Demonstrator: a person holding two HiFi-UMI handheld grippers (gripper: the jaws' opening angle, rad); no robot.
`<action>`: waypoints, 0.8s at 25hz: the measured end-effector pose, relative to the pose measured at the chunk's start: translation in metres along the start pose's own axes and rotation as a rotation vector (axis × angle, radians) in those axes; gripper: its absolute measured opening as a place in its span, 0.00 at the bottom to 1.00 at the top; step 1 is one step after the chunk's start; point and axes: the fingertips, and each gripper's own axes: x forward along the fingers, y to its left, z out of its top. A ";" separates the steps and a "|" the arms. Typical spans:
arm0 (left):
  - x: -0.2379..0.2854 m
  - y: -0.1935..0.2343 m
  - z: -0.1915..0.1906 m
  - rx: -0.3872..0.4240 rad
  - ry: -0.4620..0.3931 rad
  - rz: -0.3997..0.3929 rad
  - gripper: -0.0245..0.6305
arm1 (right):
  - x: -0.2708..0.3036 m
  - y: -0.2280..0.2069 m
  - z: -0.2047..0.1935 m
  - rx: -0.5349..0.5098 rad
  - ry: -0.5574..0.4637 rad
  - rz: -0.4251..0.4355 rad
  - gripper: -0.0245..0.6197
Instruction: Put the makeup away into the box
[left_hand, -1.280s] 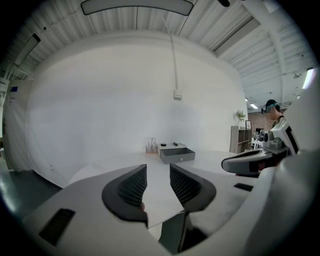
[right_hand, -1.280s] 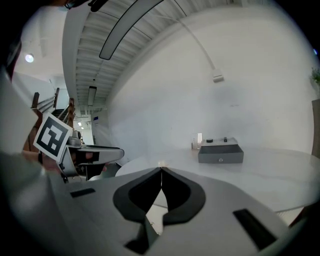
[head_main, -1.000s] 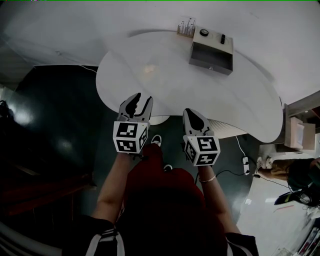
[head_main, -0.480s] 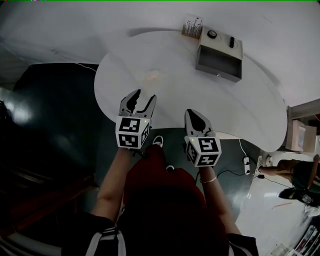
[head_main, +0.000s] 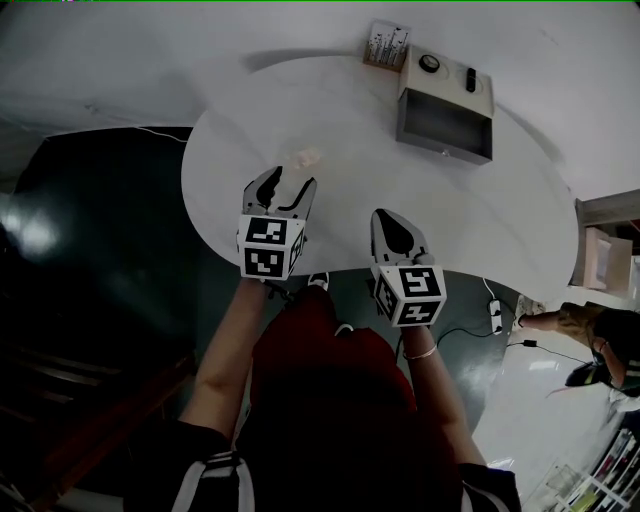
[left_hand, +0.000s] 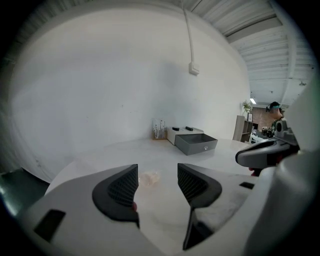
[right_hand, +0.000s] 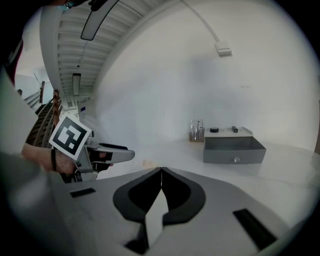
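A small pale makeup item lies on the white table. My left gripper is just short of it. Its jaws have just been opening and stand wide, with nothing between them. In the left gripper view the item lies on the table beyond the left gripper. The grey box stands at the far right with its drawer pulled out. My right gripper hovers over the near table edge. In its own view the right gripper is shut on nothing.
A black round item and a dark stick lie on top of the box. A holder with tubes stands to the left of the box. A person is on the floor side at far right, beyond the table.
Both grippers have moved forward from over the floor to over the table's near edge. The left jaws have opened wider. The pale item now lies just ahead of the left gripper.
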 end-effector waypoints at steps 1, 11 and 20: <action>0.005 0.002 -0.001 0.003 0.006 -0.004 0.38 | 0.003 -0.001 0.000 0.001 0.004 -0.004 0.06; 0.047 0.020 -0.012 0.002 0.073 -0.036 0.40 | 0.029 -0.013 0.002 0.022 0.041 -0.044 0.06; 0.075 0.019 -0.024 0.046 0.144 -0.088 0.40 | 0.051 -0.022 0.001 0.043 0.069 -0.058 0.06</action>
